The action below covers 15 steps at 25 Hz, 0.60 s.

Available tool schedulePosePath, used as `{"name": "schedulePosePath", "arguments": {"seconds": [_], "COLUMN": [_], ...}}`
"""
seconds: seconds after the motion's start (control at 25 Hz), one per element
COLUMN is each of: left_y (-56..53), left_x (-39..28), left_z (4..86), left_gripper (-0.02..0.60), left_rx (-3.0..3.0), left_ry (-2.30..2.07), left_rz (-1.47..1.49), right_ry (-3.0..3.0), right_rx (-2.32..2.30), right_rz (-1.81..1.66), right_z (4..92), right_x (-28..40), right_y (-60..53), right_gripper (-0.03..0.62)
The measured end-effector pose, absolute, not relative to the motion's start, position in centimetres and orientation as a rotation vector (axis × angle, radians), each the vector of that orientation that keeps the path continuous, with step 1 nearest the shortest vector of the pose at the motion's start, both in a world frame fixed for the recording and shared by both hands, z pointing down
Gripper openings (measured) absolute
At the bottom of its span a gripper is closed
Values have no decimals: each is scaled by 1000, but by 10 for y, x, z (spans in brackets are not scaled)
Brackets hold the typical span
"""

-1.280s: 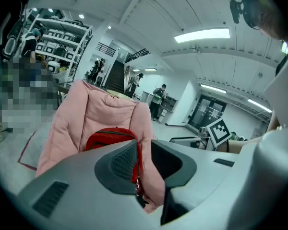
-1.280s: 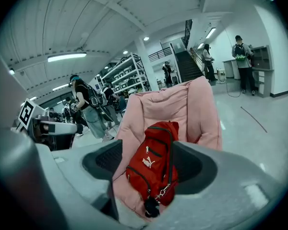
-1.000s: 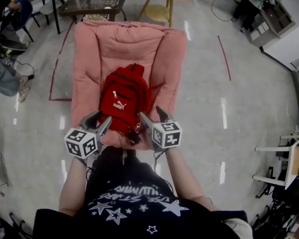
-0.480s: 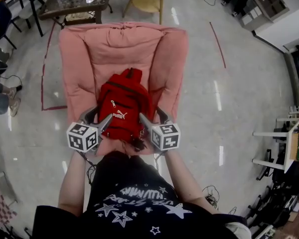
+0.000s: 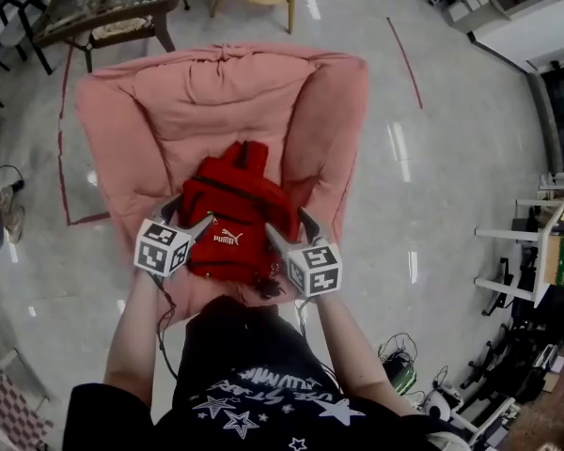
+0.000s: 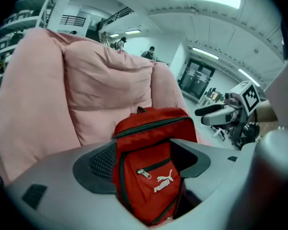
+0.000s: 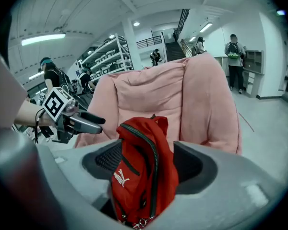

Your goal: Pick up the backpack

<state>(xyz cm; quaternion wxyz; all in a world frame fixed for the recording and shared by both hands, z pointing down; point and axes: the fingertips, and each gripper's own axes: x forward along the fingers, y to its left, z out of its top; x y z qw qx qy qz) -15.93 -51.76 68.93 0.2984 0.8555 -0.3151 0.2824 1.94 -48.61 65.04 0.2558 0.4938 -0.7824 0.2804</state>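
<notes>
One pink armchair (image 5: 216, 101) held the red backpack (image 5: 235, 205) on its seat. I had lowered both tools around it: left tool (image 5: 190, 216) opening, right tool (image 5: 289, 225) spread wide, the bag between each pair of jaws, unclamped, so closing seemed next.

Backpack (image 5: 233, 209) red, black zips, white logo; armchair (image 5: 216, 92) pink; floor (image 5: 451, 158) grey; shirt (image 5: 254, 388) black, white stars.

Left hand-held gripper (image 5: 190, 216) and right hand-held gripper (image 5: 289, 225) moved down, forward along backpack (image 5: 235, 216) flanks; left jaws opening around it.
</notes>
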Motion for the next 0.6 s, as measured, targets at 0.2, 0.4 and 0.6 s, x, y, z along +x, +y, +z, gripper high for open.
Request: {"name": "schedulePosePath", "arguments": {"seconds": [0.2, 0.4, 0.6], "left_y": [-549, -559, -569], "left_x": [-162, -157, -148], "left_z": [736, 779, 797], "left_gripper": [344, 376, 374], "left_rx": [2297, 2335, 2336], "left_ry": [-809, -705, -669], "left_rz": [852, 998, 1021], "right_ry": [-2042, -1997, -2005], "right_rx": [1290, 1249, 1193], "right_rz": [679, 627, 635], "right_z": [689, 715, 728], "right_x": [13, 6, -3], "right_y": [-503, -521, -529], "right_gripper": [395, 405, 403]}}
